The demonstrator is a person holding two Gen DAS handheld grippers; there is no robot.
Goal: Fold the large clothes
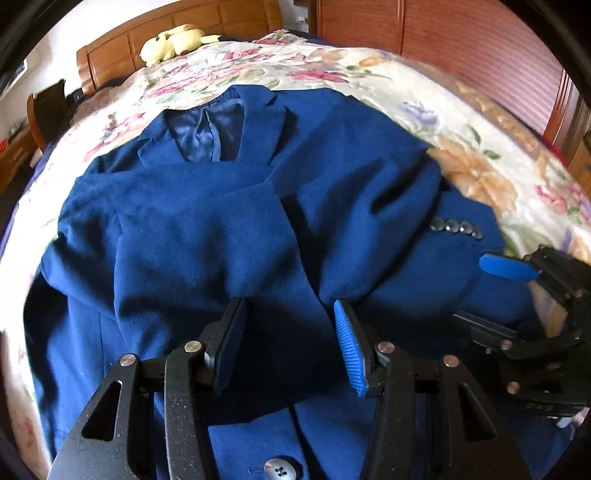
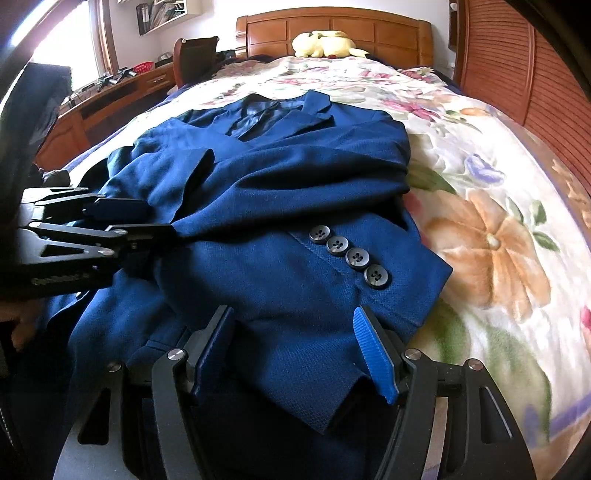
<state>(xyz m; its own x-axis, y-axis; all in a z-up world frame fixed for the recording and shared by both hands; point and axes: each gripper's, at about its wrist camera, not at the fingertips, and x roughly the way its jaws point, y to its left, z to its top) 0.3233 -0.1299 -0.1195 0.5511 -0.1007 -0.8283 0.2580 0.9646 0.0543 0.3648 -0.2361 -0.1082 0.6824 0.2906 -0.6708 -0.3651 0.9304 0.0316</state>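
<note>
Dark blue woven suit jacket [image 1: 229, 206] lies front-up on the bed with the floral cream blanket [image 1: 480, 155], collar toward the wooden headboard [image 2: 332, 33]. Both sleeves are folded across the chest; the right-side sleeve with its cuff buttons [image 2: 349, 256] lies on top, cuff end near the bed edge.

Left gripper [image 1: 291, 343]: fingers apart, nothing clamped, hovering over the jacket's middle near the front edge. Right gripper [image 2: 295, 350]: fingers apart, straddling the cuff end of the buttoned sleeve; pads don't seem to press the cloth, so no grip that I can confirm.

Step in hand, my read: sleeves are in, next is folding the lower half up toward the collar. To do it well: take the hem at both corners, one gripper each, pinching all layers so the lining doesn't slip. Lift both together, level, and carry over without dragging the crossed sleeves out of place. Lay the hem just short of the collar and flatten the bulge mid-chest first.

Counts:
- jacket: one
- sleeves visible: two
- cuff buttons: four, in a row
- front button [image 1: 280, 470]: one seen, at the lower edge of the left wrist view
- grippers: two
- yellow plush toy [image 2: 325, 44] by the headboard: one
</note>
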